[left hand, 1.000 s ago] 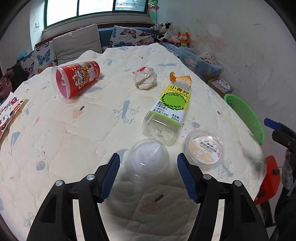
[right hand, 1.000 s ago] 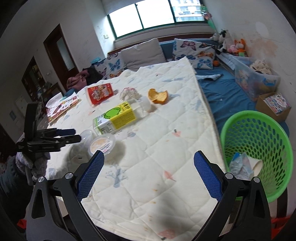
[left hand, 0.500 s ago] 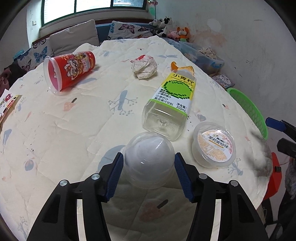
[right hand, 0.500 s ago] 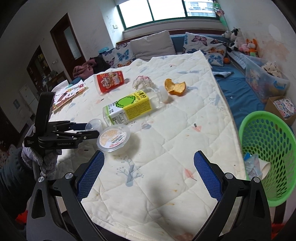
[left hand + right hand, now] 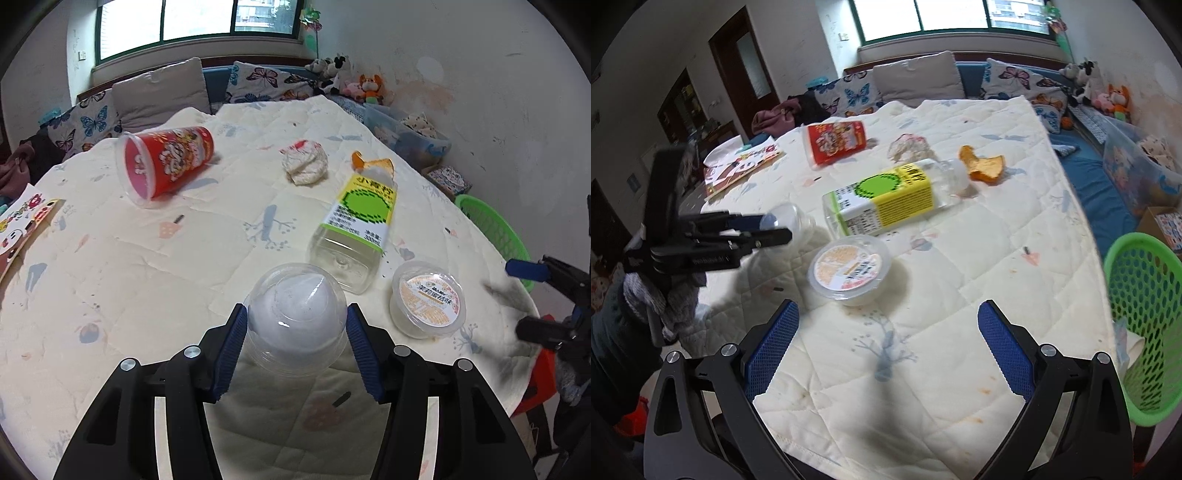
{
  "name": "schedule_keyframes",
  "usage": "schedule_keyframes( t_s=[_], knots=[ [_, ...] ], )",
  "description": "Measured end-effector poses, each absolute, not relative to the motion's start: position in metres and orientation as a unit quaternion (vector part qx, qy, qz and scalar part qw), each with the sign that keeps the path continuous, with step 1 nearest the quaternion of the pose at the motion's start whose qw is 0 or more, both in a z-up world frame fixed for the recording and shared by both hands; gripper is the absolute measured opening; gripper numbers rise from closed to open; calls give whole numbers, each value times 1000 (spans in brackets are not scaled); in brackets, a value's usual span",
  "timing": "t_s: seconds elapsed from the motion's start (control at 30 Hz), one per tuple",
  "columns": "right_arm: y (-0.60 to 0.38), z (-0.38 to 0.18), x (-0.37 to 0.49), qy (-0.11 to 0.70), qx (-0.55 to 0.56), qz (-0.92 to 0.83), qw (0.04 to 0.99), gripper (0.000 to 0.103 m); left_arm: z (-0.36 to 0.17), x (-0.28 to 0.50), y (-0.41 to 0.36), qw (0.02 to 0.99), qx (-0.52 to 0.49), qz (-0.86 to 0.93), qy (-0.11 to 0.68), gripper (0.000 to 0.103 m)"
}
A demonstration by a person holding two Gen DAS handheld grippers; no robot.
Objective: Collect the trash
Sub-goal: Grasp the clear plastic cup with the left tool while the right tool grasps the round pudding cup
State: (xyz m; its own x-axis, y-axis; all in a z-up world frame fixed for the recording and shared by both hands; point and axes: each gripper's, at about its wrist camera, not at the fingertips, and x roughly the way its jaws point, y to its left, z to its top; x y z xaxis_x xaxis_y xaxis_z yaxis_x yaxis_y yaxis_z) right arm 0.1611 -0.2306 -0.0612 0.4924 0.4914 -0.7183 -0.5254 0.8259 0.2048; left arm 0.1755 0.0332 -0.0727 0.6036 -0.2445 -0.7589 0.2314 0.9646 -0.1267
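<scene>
The left tongs [image 5: 295, 343] have closed in since a second ago and now clamp the clear dome lid [image 5: 296, 319] on the quilted tabletop [image 5: 147, 266], beside the lidded pudding cup [image 5: 428, 300]. The right tongs [image 5: 888, 341] gape empty over the quilt, nearer that cup; the green basket [image 5: 1145, 325] stands alongside.

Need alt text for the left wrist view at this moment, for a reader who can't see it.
The left gripper has its blue pads closed on a clear domed plastic cup over a quilted table cover. Beyond lie an empty bottle with a yellow-green label, a sealed pudding cup, a crumpled tissue and a tipped red cup; a green basket stands at right.
</scene>
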Motion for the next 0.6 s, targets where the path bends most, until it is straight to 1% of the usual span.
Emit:
schedule_keyframes(
  t_s=[0.43, 0.6],
  knots=[
    [-173, -79, 180, 417, -61, 316, 850, 96, -52, 160, 70, 907, -33, -108, 406, 53],
    [-162, -85, 190, 424, -66, 312, 848, 94, -51, 157, 78, 907, -44, -106, 404, 53]
  ],
)
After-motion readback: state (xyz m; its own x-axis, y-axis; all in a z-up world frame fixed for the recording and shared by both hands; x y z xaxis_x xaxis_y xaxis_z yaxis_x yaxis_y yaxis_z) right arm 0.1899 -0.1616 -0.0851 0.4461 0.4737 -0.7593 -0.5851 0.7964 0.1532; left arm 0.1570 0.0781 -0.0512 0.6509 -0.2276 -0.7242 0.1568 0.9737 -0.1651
